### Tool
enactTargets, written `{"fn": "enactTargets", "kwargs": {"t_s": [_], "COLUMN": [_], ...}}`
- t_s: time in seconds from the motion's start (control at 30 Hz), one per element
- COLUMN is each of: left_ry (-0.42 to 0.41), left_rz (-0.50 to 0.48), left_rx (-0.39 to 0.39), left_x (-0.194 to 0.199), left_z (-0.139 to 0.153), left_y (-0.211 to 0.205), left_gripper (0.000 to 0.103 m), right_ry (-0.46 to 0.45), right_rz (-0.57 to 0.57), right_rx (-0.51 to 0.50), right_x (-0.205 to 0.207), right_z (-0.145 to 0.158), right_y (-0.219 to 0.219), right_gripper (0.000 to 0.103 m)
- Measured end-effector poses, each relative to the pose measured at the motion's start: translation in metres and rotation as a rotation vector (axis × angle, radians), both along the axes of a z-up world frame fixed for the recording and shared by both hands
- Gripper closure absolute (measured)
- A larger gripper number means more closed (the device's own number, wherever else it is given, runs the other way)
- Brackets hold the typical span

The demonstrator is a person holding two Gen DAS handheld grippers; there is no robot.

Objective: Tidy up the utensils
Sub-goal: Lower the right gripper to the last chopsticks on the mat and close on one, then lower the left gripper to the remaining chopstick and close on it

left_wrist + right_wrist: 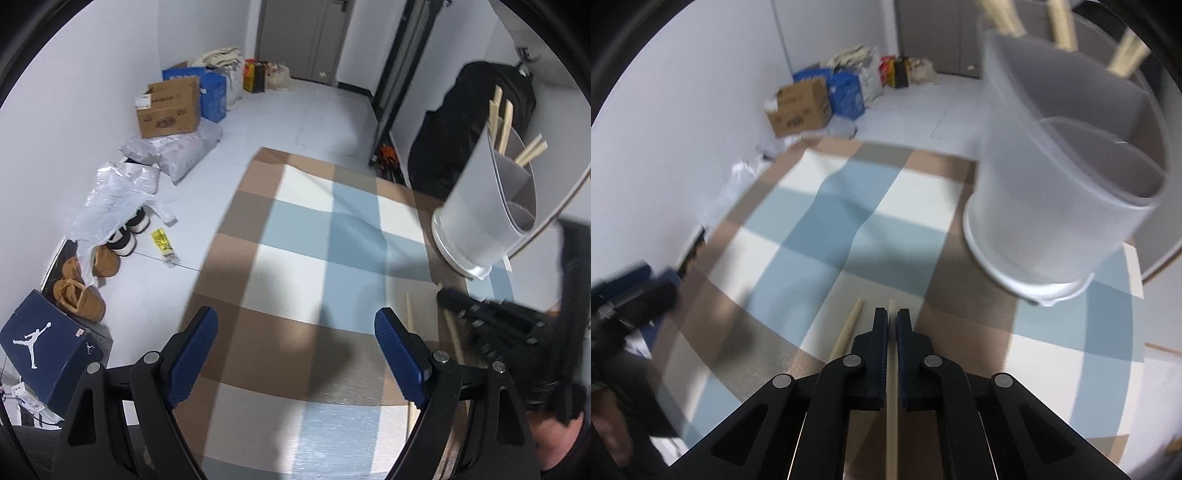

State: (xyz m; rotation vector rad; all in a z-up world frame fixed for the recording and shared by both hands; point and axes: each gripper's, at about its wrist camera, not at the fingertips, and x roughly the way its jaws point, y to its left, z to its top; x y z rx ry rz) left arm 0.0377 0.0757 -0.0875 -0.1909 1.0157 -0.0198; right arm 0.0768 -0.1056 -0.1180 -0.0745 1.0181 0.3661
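While clamped: right gripper [892, 325] jaws pinch a slim, pale wooden chopstick [892, 406].
Left gripper [295, 332]: ribbed blue jaws spread wide.

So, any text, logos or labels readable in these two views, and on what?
No words can be read.
Navy shoebox: white jumping-man logo only, no letters.
Brown cardboard box: print and shipping label too small.
Blue box: white print blurred.
Yellow tag on the floor: illegible.
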Motion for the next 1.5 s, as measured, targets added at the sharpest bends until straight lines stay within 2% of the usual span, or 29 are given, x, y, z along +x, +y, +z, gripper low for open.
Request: {"fn": "enactTargets", "kwargs": {"t_s": [0.23, 0.47, 0.57, 0.67, 0.73, 0.77, 0.83, 0.87, 0.9, 1.0, 1.13, 1.27, 1.5], "left_ry": [0.084, 0.131, 0.161, 0.181, 0.201, 0.209, 0.207, 0.209, 0.205, 0.199, 0.194, 0.16, 0.03], "left_rz": [-0.133, -0.199, -0.208, -0.204, -0.202, -0.201, -0.201, -0.203, -0.204, -0.193, -0.16, -0.128, -0.063], "left_rx": [-0.005, 0.004, 0.026, 0.041, 0.052, 0.055, 0.078, 0.086, 0.093, 0.091, 0.042, 0.026, -0.043], "left_x": [0.012, 0.021, 0.027, 0.031, 0.035, 0.036, 0.036, 0.037, 0.037, 0.037, 0.036, 0.038, 0.03], "left_z": [-0.013, -0.017, -0.021, -0.026, -0.03, -0.031, -0.03, -0.03, -0.029, -0.028, -0.028, -0.024, 0.007], "left_y": [-0.044, -0.074, -0.081, -0.086, -0.089, -0.091, -0.095, -0.096, -0.098, -0.098, -0.091, -0.089, -0.076], "left_gripper": [0.02, 0.022, 0.033, 0.039, 0.049, 0.058, 0.065, 0.072, 0.083, 0.1, 0.102, 0.103, 0.103], "right_ry": [-0.143, -0.258, -0.281, -0.298, -0.303, -0.305, -0.311, -0.317, -0.32, -0.325, -0.323, -0.327, -0.347], "right_rz": [-0.02, -0.054, -0.072, -0.097, -0.117, -0.125, -0.135, -0.139, -0.142, -0.154, -0.165, -0.17, -0.176], "right_rx": [0.123, 0.216, 0.249, 0.291, 0.324, 0.338, 0.361, 0.367, 0.372, 0.385, 0.399, 0.403, 0.41], "right_x": [-0.022, -0.039, -0.043, -0.046, -0.046, -0.047, -0.047, -0.049, -0.049, -0.049, -0.047, -0.048, -0.048], "right_z": [0.055, 0.094, 0.101, 0.106, 0.109, 0.11, 0.112, 0.115, 0.116, 0.116, 0.115, 0.114, 0.115], "right_y": [-0.033, -0.07, -0.085, -0.099, -0.108, -0.111, -0.117, -0.121, -0.123, -0.127, -0.13, -0.131, -0.132], "right_gripper": [0.099, 0.099, 0.099, 0.099, 0.099, 0.099, 0.099, 0.099, 0.099, 0.099, 0.099, 0.099, 0.099]}}
